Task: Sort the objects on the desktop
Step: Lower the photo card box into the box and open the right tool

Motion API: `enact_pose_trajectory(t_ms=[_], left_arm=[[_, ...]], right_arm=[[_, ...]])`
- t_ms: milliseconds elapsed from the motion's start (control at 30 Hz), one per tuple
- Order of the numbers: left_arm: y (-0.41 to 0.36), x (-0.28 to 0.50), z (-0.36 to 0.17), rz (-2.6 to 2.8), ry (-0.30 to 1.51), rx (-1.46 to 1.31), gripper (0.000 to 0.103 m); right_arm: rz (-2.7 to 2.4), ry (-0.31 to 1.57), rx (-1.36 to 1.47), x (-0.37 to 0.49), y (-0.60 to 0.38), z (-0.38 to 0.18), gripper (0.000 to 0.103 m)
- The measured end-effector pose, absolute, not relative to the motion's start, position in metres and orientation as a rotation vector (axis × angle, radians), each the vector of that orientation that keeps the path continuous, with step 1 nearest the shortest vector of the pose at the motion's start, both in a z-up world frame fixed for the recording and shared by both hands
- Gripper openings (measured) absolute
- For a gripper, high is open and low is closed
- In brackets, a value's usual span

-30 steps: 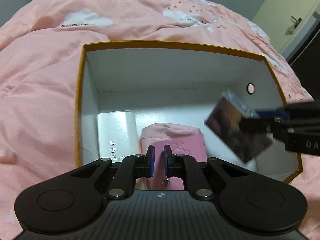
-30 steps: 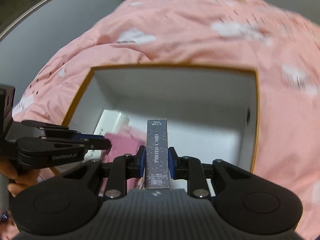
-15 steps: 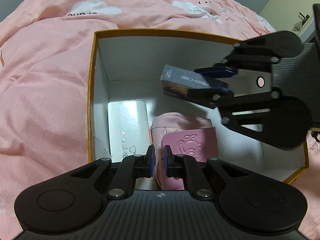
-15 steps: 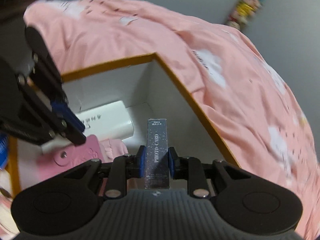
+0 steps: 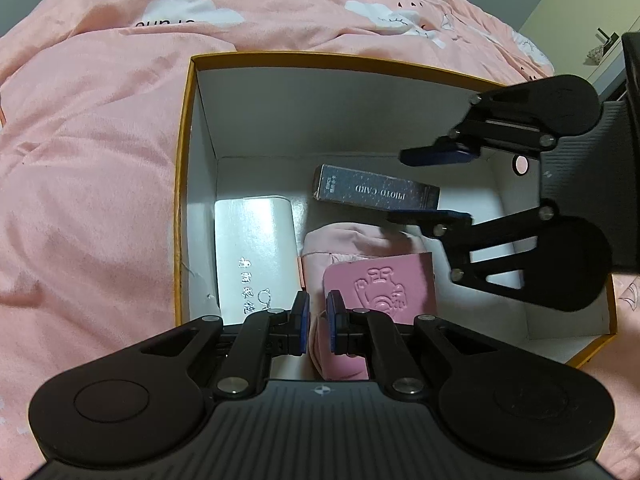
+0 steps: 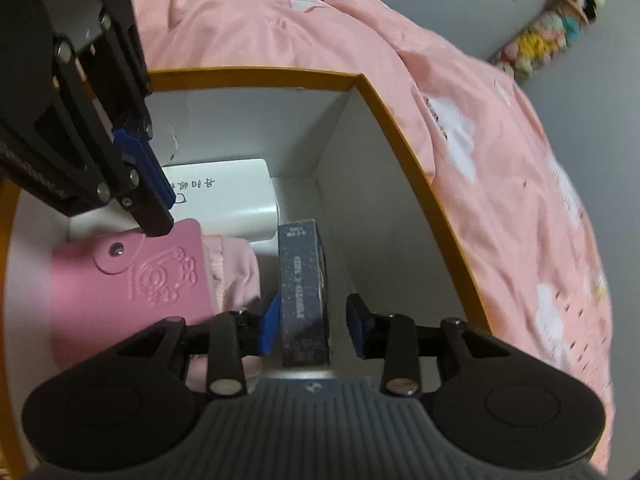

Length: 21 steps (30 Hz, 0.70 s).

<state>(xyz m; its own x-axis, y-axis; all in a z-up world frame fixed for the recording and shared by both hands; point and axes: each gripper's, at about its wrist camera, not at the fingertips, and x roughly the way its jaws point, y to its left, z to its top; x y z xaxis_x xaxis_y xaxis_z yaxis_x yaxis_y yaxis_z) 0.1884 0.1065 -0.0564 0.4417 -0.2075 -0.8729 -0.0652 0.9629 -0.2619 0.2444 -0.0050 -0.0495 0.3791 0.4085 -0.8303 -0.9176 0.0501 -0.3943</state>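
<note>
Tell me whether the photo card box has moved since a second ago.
Yes. The photo card box went from the orange box's right side down inside, near its floor.

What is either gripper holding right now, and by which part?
Nothing. The right gripper is opening around the photo card box, no longer clamping its long sides; the left gripper is shut and empty.

My box [image 5: 182,184] is crowded on the left: white case [image 5: 252,248], pink pouch [image 5: 376,288] and photo card box [image 5: 376,192] fill it. Bare floor stays open along the right wall, beneath my right hand-held gripper [image 5: 436,184].
</note>
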Motion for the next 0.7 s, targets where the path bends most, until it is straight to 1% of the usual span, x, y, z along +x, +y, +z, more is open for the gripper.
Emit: enact_pose_trajectory(t_ms=[133, 200, 233, 367, 400, 433, 467, 500, 700], left_arm=[[0.106, 0.190, -0.057, -0.089, 1.114, -0.281, 0.009], [0.104, 0.190, -0.057, -0.087, 1.114, -0.280, 0.009], [0.104, 0.190, -0.057, -0.085, 1.115, -0.280, 0.009], [0.104, 0.189, -0.056, -0.084, 1.116, -0.287, 0.009], [0.105, 0.189, -0.056, -0.085, 1.116, -0.289, 0.009], [0.105, 0.188, -0.056, -0.084, 1.116, -0.291, 0.009], [0.104, 0.188, -0.056, -0.083, 1.117, -0.291, 0.009], [0.104, 0.188, -0.056, -0.082, 1.116, -0.290, 0.009], [0.103, 0.189, -0.057, -0.081, 1.117, -0.292, 0.009]], right_arm=[[1.068, 0.710, -0.961, 0.253, -0.015, -0.040, 0.040], [1.037, 0.766, -0.901, 0.258, -0.019, -0.041, 0.042], [1.019, 0.796, -0.866, 0.262, -0.019, -0.042, 0.046], [0.949, 0.897, -0.725, 0.280, -0.021, -0.049, 0.046], [0.928, 0.921, -0.691, 0.284, -0.021, -0.051, 0.046], [0.910, 0.945, -0.658, 0.288, -0.021, -0.053, 0.041], [0.895, 0.971, -0.626, 0.293, -0.021, -0.056, 0.033], [0.886, 0.987, -0.603, 0.296, -0.022, -0.059, 0.030], [0.903, 1.030, -0.499, 0.300, -0.025, -0.061, 0.029]])
